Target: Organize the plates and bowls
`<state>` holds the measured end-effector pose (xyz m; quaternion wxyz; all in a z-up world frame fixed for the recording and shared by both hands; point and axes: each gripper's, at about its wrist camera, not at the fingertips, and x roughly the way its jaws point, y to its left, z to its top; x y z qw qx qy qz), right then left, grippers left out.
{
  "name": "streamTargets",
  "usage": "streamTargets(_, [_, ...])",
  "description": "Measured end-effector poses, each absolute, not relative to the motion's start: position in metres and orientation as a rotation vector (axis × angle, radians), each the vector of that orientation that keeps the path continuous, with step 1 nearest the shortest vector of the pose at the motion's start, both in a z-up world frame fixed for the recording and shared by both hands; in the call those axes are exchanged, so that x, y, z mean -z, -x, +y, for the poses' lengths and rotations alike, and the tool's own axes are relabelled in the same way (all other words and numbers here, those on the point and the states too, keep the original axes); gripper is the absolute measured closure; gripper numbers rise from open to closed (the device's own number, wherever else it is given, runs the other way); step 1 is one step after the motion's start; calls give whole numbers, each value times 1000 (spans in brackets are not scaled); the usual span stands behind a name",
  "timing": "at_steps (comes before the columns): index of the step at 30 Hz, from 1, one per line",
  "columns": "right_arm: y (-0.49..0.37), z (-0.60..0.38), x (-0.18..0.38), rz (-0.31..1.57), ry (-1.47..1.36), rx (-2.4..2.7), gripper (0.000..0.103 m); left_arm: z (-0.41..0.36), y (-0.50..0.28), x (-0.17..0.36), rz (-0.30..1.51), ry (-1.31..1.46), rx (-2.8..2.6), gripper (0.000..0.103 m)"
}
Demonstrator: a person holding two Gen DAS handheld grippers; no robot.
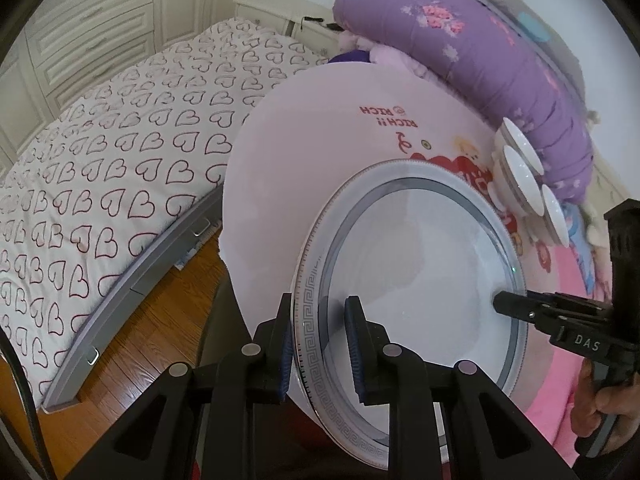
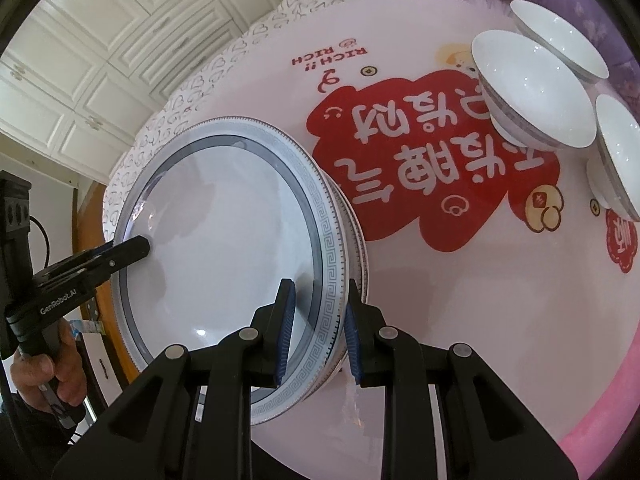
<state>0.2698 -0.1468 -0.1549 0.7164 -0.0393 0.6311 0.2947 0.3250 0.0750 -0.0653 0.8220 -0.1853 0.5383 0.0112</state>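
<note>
A large white plate with a grey key-pattern rim is gripped from two opposite sides. My left gripper is shut on its near rim in the left wrist view. My right gripper is shut on the opposite rim of the same plate. Each gripper shows in the other's view: the right one and the left one. Under the plate the edges of more plates show, stacked on the round table. Three white bowls stand at the table's far right.
The table's cover is pale pink with a red printed patch. A bed with heart-print sheets lies to the left, over a wooden floor. A purple quilt is piled behind the bowls. White cabinets line the wall.
</note>
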Motion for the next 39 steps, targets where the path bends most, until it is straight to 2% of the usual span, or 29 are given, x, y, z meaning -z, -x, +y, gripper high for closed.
streamTargets(16, [-267, -142, 156, 1392, 142, -637, 79, 75, -328, 90, 1187, 390, -21, 78])
streamTargets(21, [-267, -144, 151, 1372, 175, -610, 77, 75, -333, 93, 1183, 361, -26, 81])
streamTargets(30, [-267, -140, 144, 1347, 186, -633, 77, 71, -331, 92, 1182, 337, -25, 80])
streamTargets(31, [-267, -140, 144, 1345, 179, -633, 77, 71, -331, 92, 1183, 337, -23, 78])
streamTargets(32, [-268, -140, 144, 1345, 167, -635, 77, 72, -331, 90, 1178, 337, -19, 71])
streamTargets(33, [-269, -141, 144, 1345, 153, -637, 72, 71, -331, 88, 1170, 336, -9, 64])
streamTargets(35, [-270, -144, 145, 1329, 127, -634, 49, 69, -330, 79, 1140, 306, -8, 16])
streamTargets(36, [-270, -145, 144, 1318, 117, -633, 25, 67, -329, 75, 1121, 294, -13, 8])
streamTargets(37, [-270, -147, 144, 1305, 104, -631, 8, 64, -327, 68, 1085, 272, -21, 2])
streamTargets(39, [-270, -150, 141, 1271, 79, -629, 6, 59, -326, 60, 1053, 234, -23, 1])
